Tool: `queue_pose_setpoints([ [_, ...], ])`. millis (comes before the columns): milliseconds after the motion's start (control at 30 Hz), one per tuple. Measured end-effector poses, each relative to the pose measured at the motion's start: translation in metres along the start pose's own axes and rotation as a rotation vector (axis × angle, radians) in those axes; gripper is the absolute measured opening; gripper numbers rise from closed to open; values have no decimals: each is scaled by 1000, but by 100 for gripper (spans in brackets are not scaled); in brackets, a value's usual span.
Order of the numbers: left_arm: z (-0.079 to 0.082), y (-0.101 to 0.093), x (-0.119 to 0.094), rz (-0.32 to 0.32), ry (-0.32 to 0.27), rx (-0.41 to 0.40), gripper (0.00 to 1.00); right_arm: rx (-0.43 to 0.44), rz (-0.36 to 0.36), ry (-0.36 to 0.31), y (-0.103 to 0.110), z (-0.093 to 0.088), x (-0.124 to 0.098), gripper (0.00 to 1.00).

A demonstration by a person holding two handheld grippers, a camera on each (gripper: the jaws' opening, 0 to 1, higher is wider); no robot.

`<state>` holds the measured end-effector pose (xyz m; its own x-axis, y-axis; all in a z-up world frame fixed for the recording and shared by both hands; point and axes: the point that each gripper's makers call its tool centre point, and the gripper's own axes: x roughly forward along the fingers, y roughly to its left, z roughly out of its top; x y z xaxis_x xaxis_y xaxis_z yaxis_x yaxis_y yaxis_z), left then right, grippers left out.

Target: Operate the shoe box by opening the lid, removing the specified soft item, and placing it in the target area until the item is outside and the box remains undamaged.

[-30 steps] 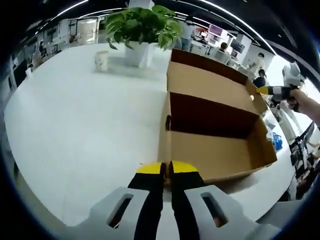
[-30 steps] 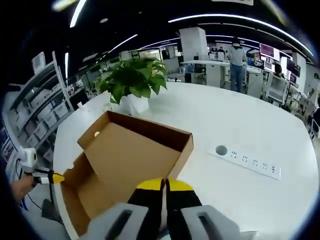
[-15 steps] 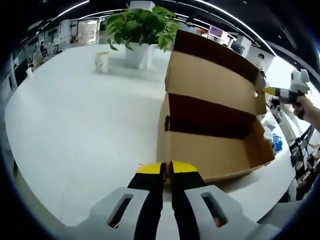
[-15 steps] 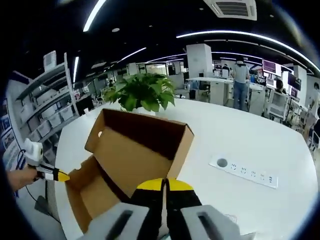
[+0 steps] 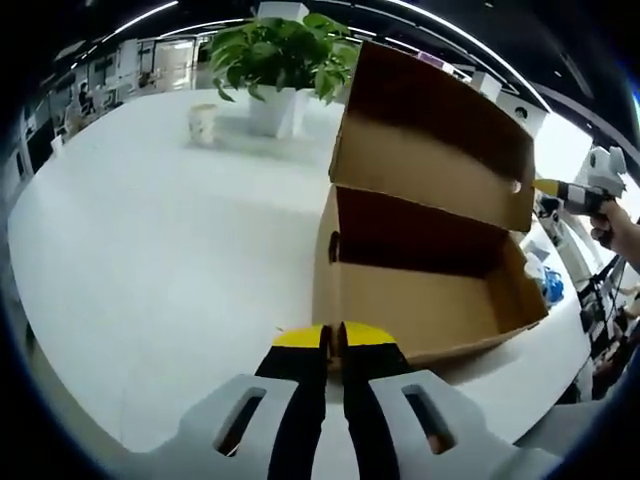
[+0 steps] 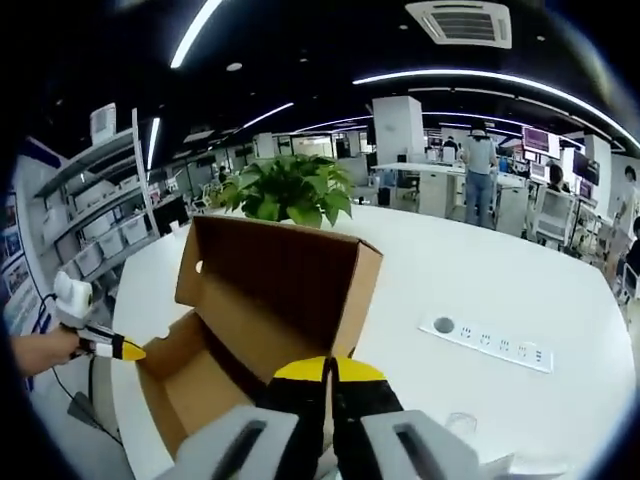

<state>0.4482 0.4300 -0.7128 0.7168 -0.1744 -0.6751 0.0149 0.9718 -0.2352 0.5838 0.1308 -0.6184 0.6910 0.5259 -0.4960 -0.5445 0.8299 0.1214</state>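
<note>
A brown cardboard shoe box [image 5: 430, 310] stands open on the white table [image 5: 150, 230]. Its hinged lid [image 5: 430, 150] stands steeply upright behind the tray. The part of the inside that shows is bare cardboard. My left gripper [image 5: 332, 335] is shut, its yellow tips against the box's near corner. In the right gripper view the left gripper [image 6: 128, 350] touches the tray [image 6: 185, 385] at its left end. My right gripper [image 6: 325, 368] is shut on the free edge of the lid [image 6: 270, 290]. The right gripper [image 5: 545, 186] meets the lid's right corner in the left gripper view.
A potted green plant [image 5: 280, 60] and a small paper cup [image 5: 203, 122] stand beyond the box. A white power strip [image 6: 485, 343] lies on the table to the right. A person's hand [image 5: 625, 215] holds the right gripper. Office desks and people fill the background.
The lid has swung up from lying back to nearly upright, carried by the right gripper. The left gripper and the tray have stayed put.
</note>
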Motion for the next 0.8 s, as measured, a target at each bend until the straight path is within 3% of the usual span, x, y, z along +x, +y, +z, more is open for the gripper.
queue_pose_setpoints([
  [800,1,0,0,-39,2,27,3,15,11,-36,22,-21,-29,0],
])
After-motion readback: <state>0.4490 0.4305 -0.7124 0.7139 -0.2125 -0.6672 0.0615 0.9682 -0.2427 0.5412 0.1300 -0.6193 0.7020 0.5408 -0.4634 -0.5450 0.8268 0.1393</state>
